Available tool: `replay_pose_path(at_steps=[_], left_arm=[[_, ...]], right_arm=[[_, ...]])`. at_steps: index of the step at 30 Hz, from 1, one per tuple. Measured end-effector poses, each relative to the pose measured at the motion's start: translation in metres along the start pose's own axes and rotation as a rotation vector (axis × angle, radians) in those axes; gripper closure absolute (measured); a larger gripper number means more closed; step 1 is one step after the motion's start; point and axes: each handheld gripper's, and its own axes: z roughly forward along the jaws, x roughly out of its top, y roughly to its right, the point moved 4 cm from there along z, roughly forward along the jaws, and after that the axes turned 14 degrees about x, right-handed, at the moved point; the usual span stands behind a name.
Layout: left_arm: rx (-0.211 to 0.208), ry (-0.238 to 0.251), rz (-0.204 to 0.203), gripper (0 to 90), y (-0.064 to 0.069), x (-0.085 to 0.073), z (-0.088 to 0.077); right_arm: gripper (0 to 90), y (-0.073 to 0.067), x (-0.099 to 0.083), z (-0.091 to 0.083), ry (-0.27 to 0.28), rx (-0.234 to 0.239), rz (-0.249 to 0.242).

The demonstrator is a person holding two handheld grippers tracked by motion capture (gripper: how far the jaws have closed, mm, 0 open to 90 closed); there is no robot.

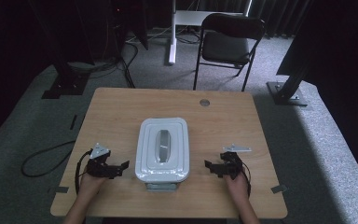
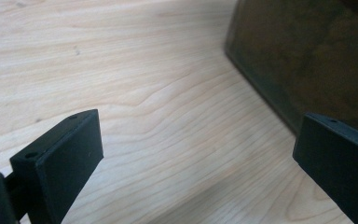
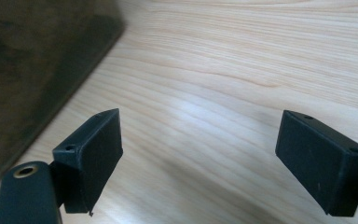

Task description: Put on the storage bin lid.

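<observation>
A white lidded box (image 1: pixel 162 149) with a grey handle on its lid sits in the middle of the wooden table (image 1: pixel 121 107). My left gripper (image 1: pixel 120 169) rests on the table just left of the box, jaws open and pointing at its side. My right gripper (image 1: pixel 209 166) rests just right of the box, also open. In the left gripper view the box's dark side (image 2: pixel 303 60) stands at the upper right beyond my left gripper (image 2: pixel 198 154). The right gripper view has that box's side (image 3: pixel 32 60) at the upper left, my right gripper (image 3: pixel 198 156) open over bare wood.
A round grommet (image 1: pixel 204 102) sits near the table's far edge. Behind the table stand a black folding chair (image 1: pixel 228 42), a white stand leg (image 1: pixel 171 32) and dark frame posts. A black cable (image 1: pixel 42 161) loops on the carpet at the left.
</observation>
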Motion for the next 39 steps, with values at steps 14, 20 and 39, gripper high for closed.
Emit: replay_pose_path(at_steps=[14, 20, 39], left_arm=[[0.068, -0.006, -0.038, 2.3, -0.019, -0.014, -0.004], [0.102, -0.009, -0.061, 2.3, -0.03, -0.021, -0.008], [0.261, -0.035, -0.1, 2.3, -0.061, -0.041, -0.023]], right_arm=[[13.3, 0.026, -0.01, -0.017, 0.056, -0.133, -0.009], [13.0, 0.032, -0.018, -0.031, 0.064, -0.189, 0.002], [12.9, 0.059, -0.034, -0.074, 0.143, -0.33, 0.103]])
